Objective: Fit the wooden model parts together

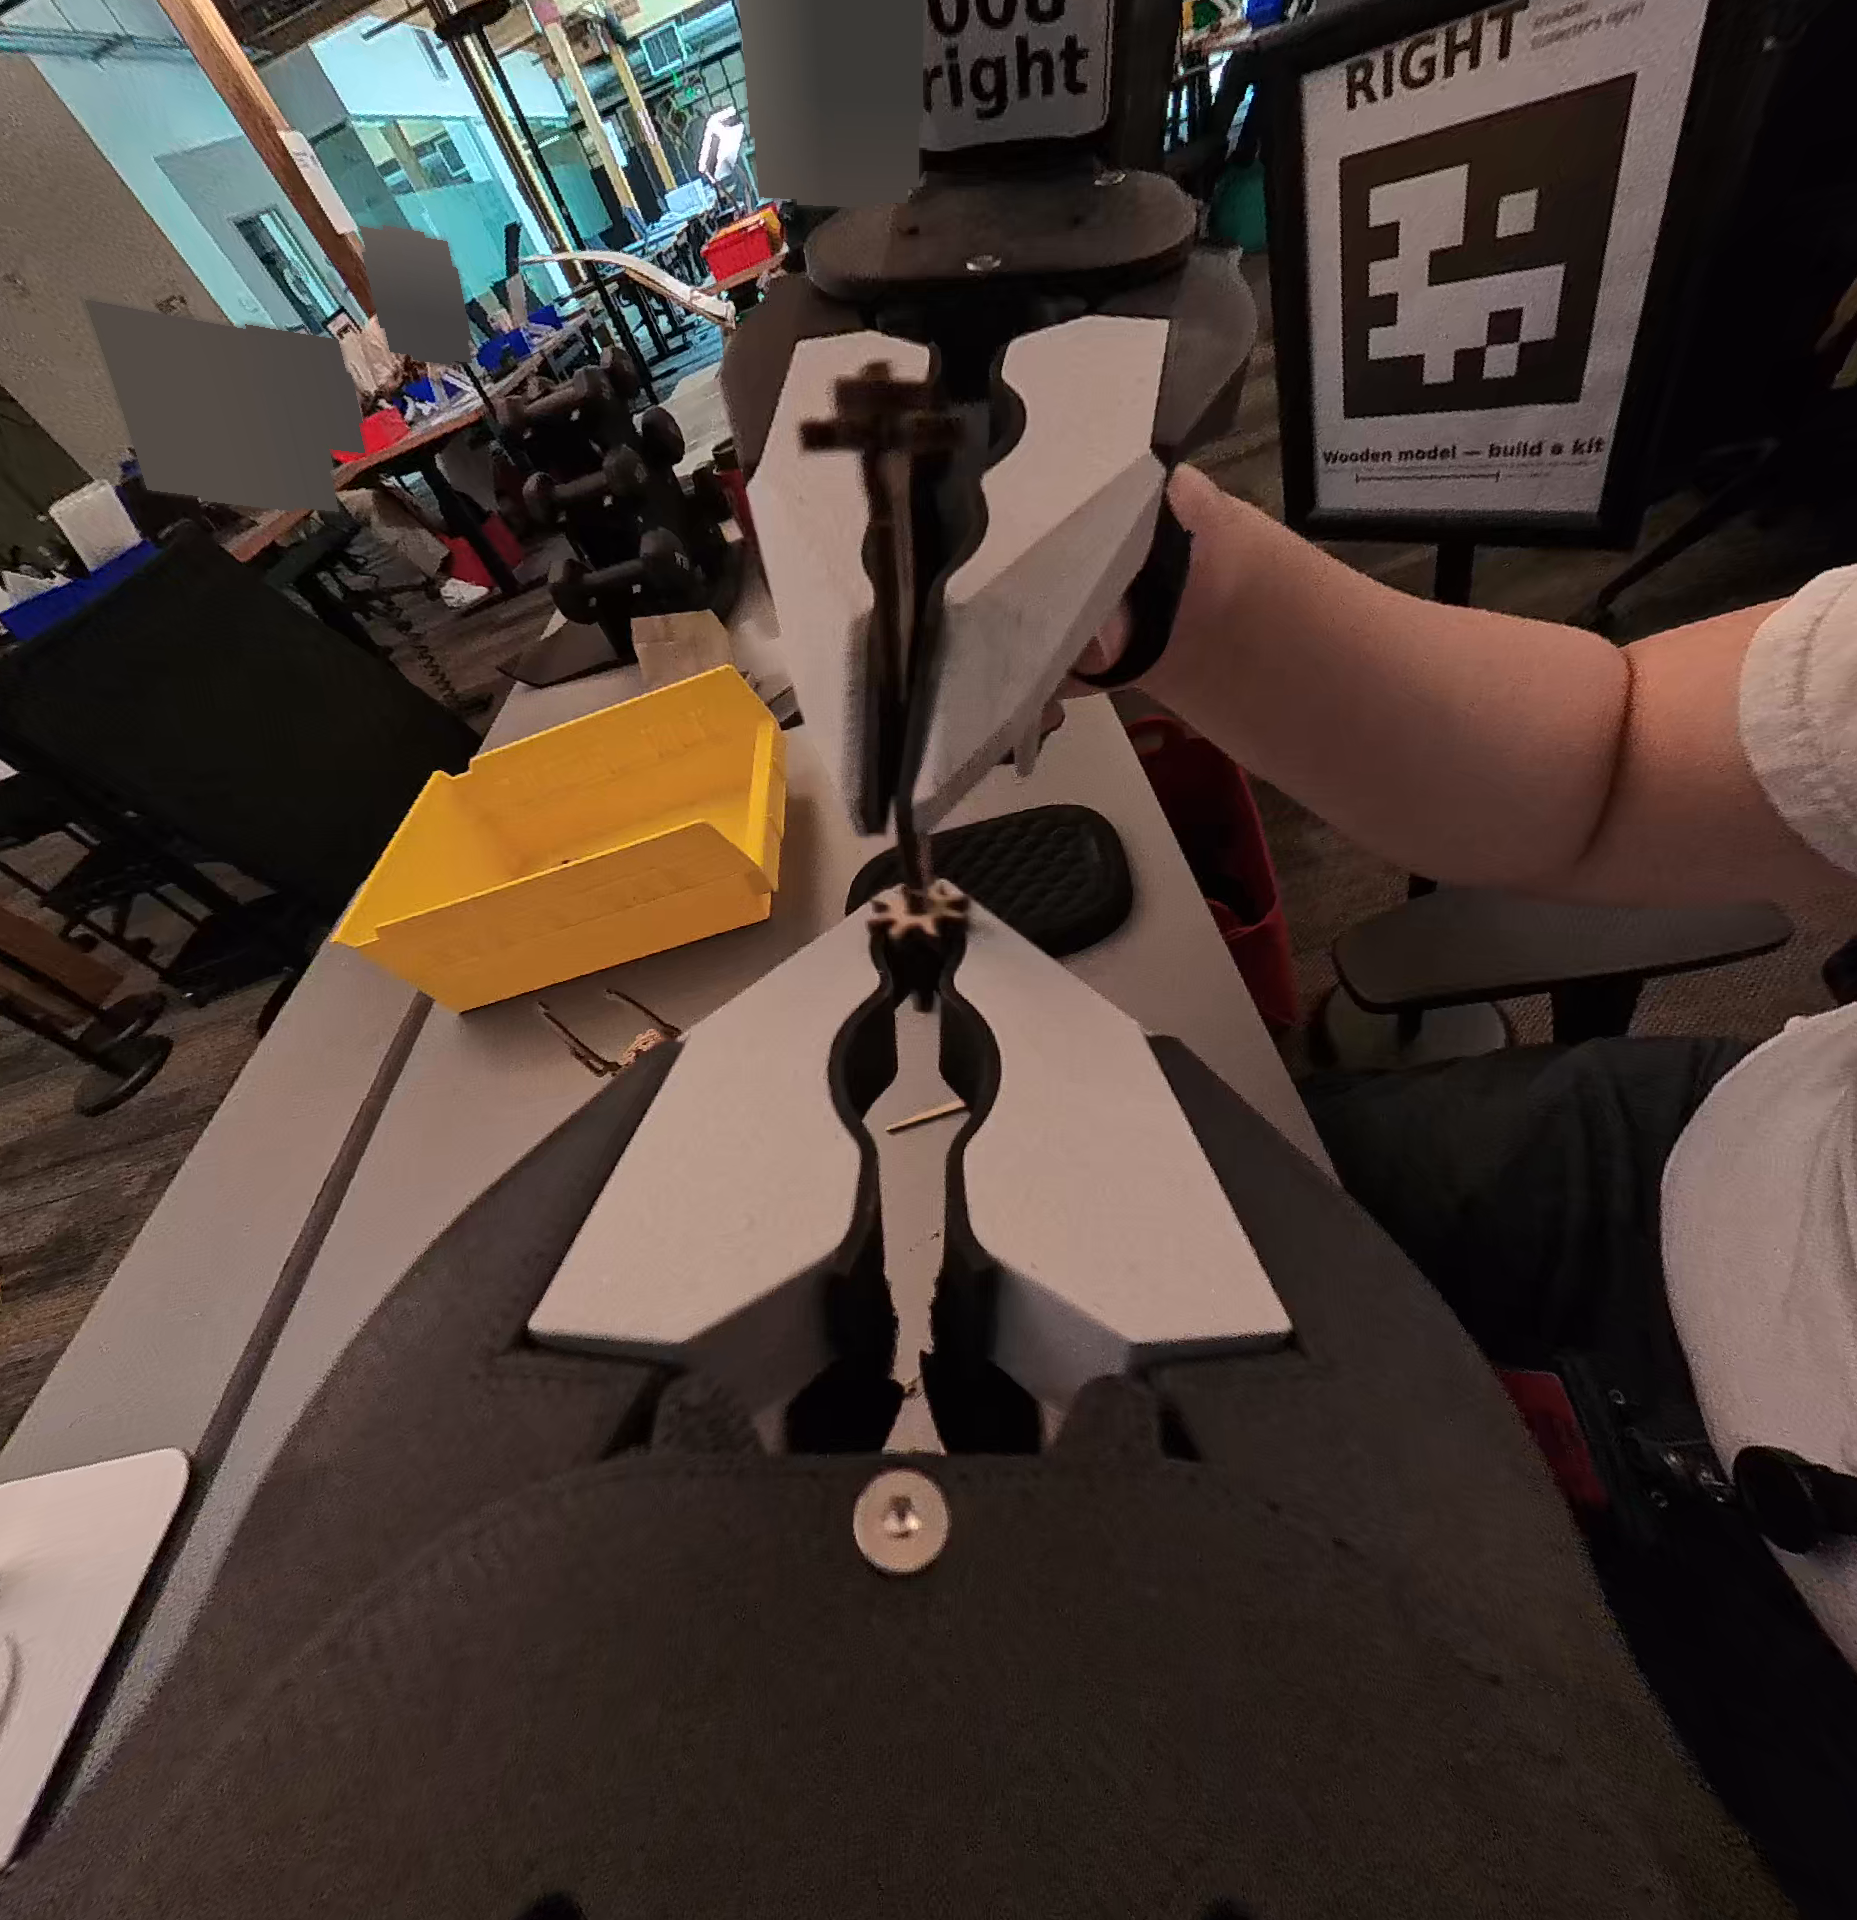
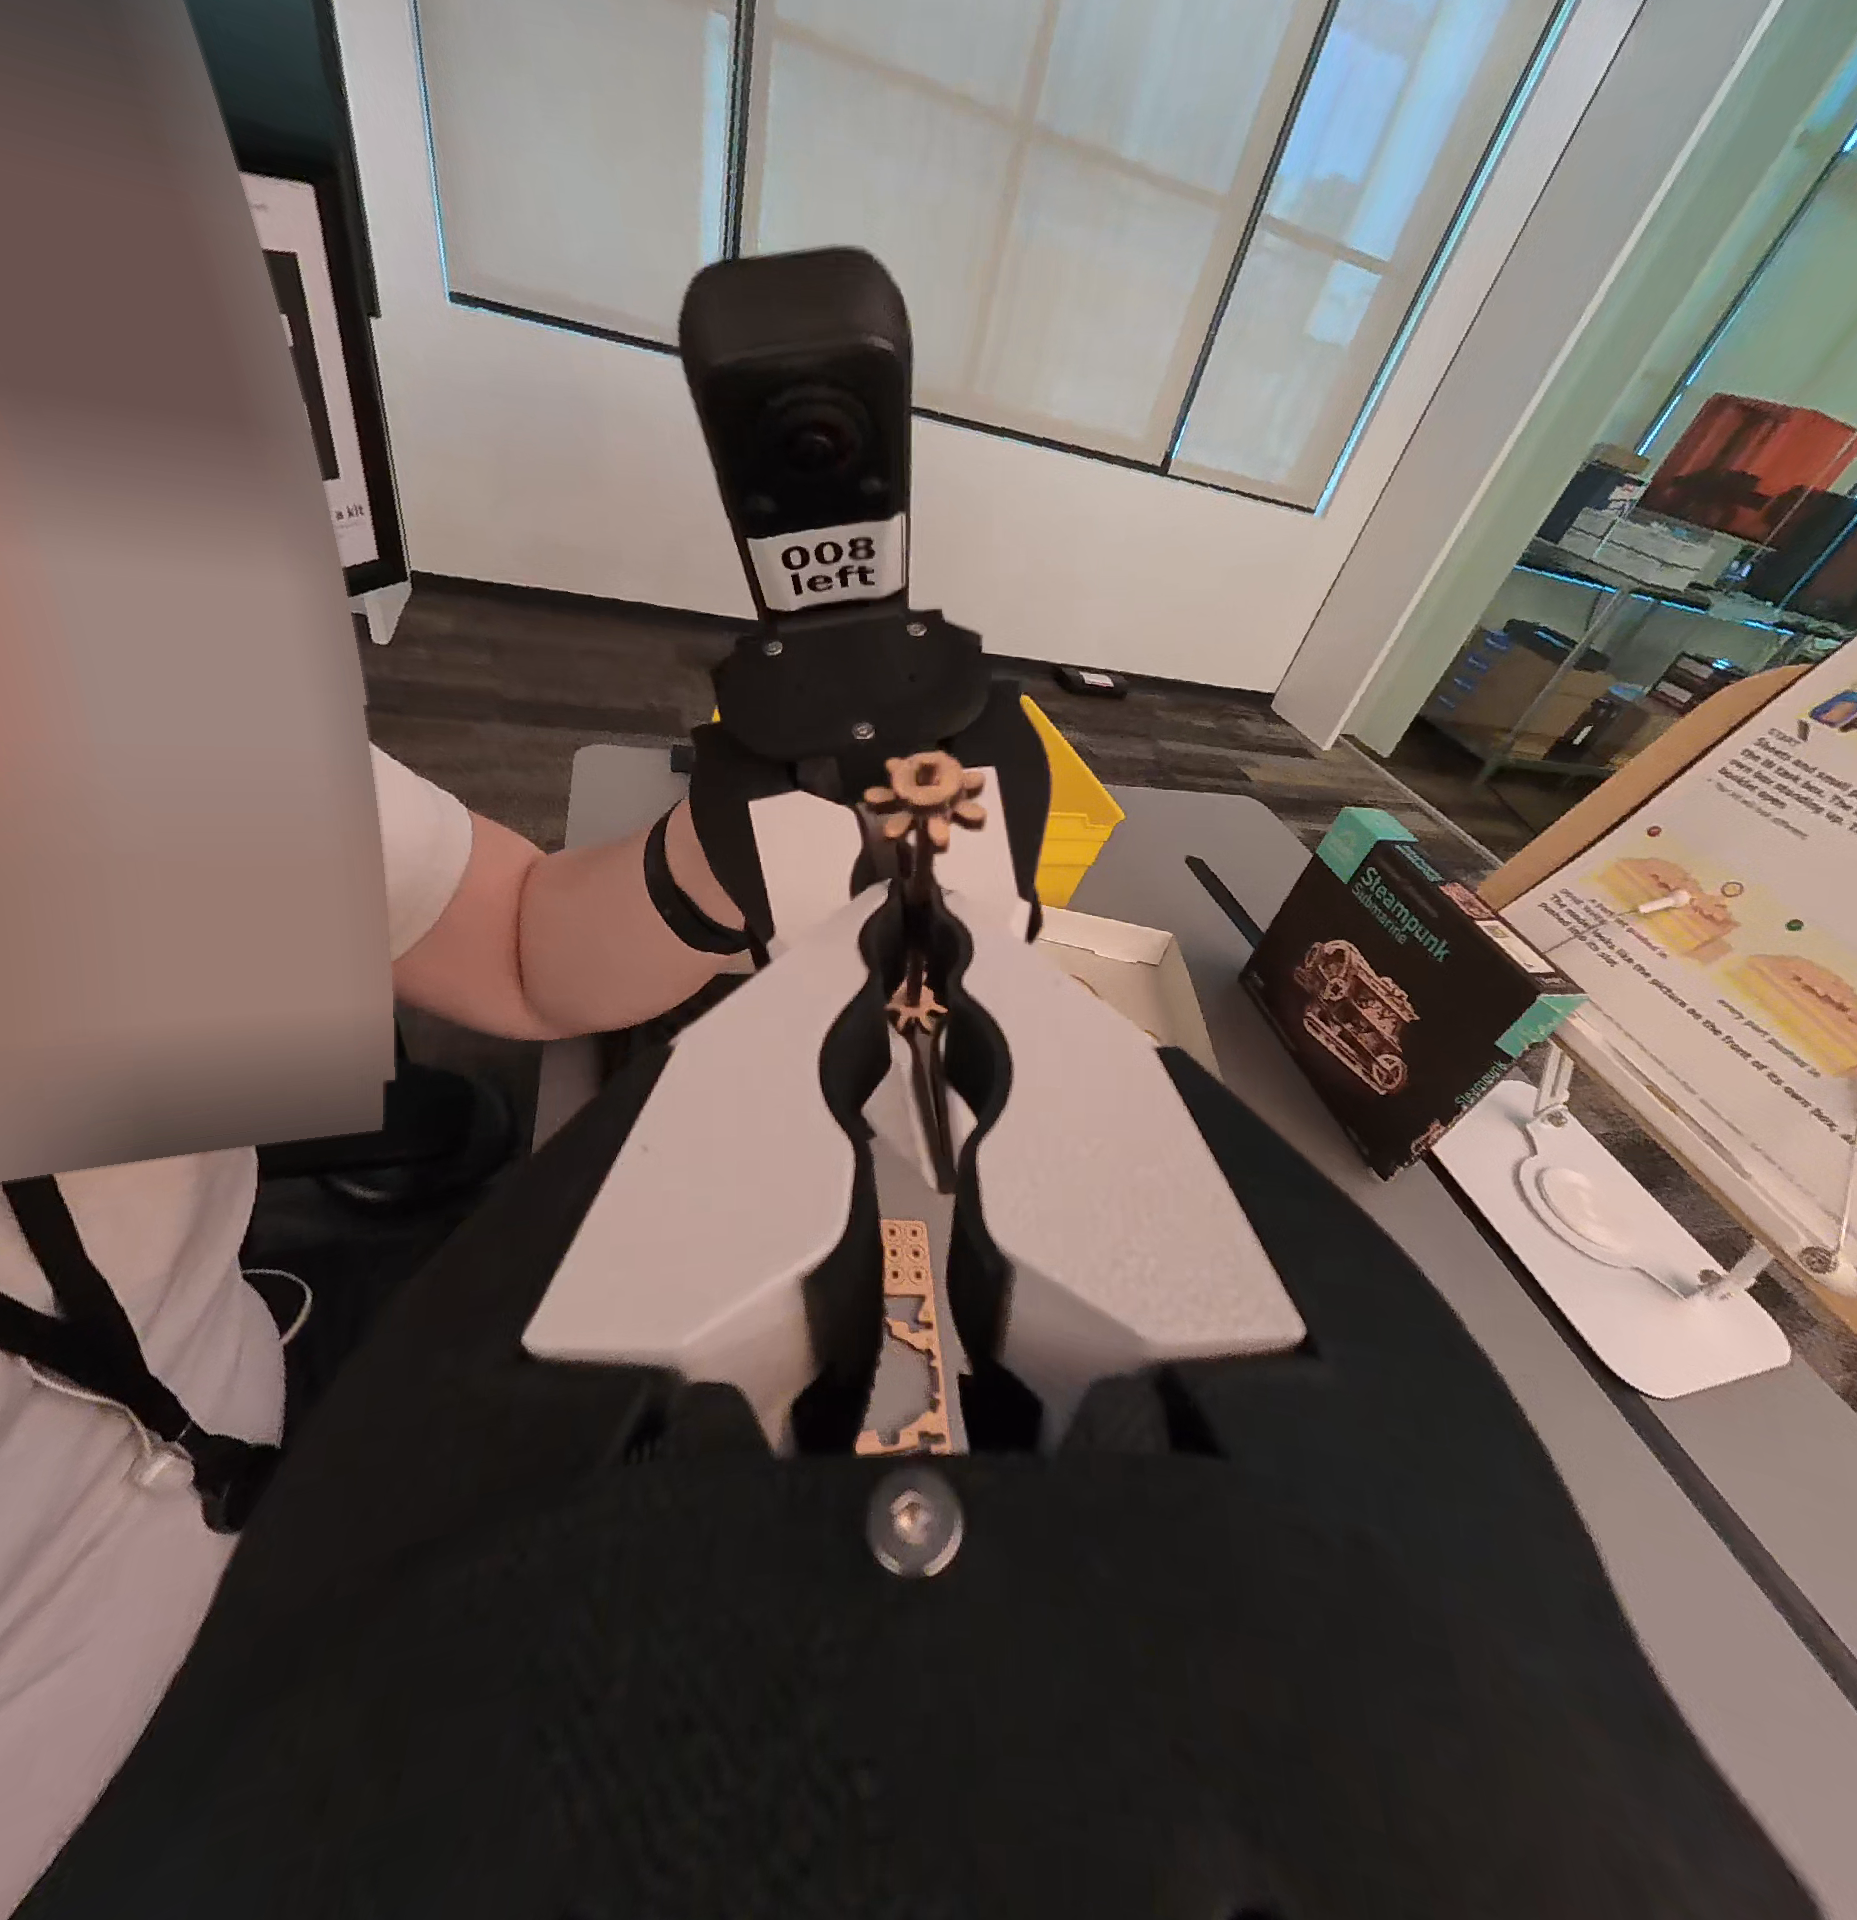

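My left gripper (image 1: 919,940) is shut on a small pale wooden gear (image 1: 919,912) at its fingertips. My right gripper (image 2: 908,904) is shut on a thin dark wooden strip (image 2: 929,1081), seen edge-on, with a small gear (image 2: 916,1008) on it between the fingers. The two grippers face each other tip to tip above the grey table (image 1: 280,1195). In the left wrist view the right gripper (image 1: 893,810) points down at the pale gear and the strip (image 1: 893,582) reaches it. In the right wrist view the left gripper (image 2: 919,831) holds the pale gear (image 2: 924,800).
A yellow bin (image 1: 581,831) stands left of the grippers and a black pad (image 1: 1007,873) lies behind them. Loose wooden bits (image 1: 612,1039) and a punched wooden sheet (image 2: 908,1340) lie on the table. A kit box (image 2: 1402,997) and an instruction board (image 2: 1734,935) stand at the right. My right fingertips sit around 6 cm from my left ones.
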`<state>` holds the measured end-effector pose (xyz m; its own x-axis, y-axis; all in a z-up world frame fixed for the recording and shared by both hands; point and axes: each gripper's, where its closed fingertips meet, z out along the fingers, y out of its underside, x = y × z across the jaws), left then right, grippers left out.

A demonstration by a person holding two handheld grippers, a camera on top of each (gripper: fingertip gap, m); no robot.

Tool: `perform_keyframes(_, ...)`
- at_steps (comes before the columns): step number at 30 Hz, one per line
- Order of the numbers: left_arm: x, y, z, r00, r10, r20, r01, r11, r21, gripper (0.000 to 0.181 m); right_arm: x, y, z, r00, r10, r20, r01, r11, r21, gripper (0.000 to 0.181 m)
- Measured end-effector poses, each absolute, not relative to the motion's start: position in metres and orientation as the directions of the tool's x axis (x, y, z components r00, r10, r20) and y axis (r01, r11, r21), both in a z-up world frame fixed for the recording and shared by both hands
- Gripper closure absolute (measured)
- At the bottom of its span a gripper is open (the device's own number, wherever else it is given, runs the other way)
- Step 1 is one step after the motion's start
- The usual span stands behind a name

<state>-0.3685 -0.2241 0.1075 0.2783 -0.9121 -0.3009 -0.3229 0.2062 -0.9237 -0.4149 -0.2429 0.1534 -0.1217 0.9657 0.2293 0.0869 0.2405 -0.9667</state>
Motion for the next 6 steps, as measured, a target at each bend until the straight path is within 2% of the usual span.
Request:
perform_keyframes(3, -0.369, -0.227, 0.110, 0.267, -0.927, -0.265, -0.296, 0.183, -0.938, 0.181, -0.409, -0.238, 0.165, -0.121, 0.982, 0.143, 0.031, 0.148, -0.989, 0.181)
perform_keyframes(6, -0.370, -0.227, 0.111, 0.266, -0.928, -0.262, -0.289, 0.182, -0.940, 0.181, -0.397, -0.230, 0.183, -0.167, 0.985, -0.047, -0.064, -0.059, -0.996, 0.180)
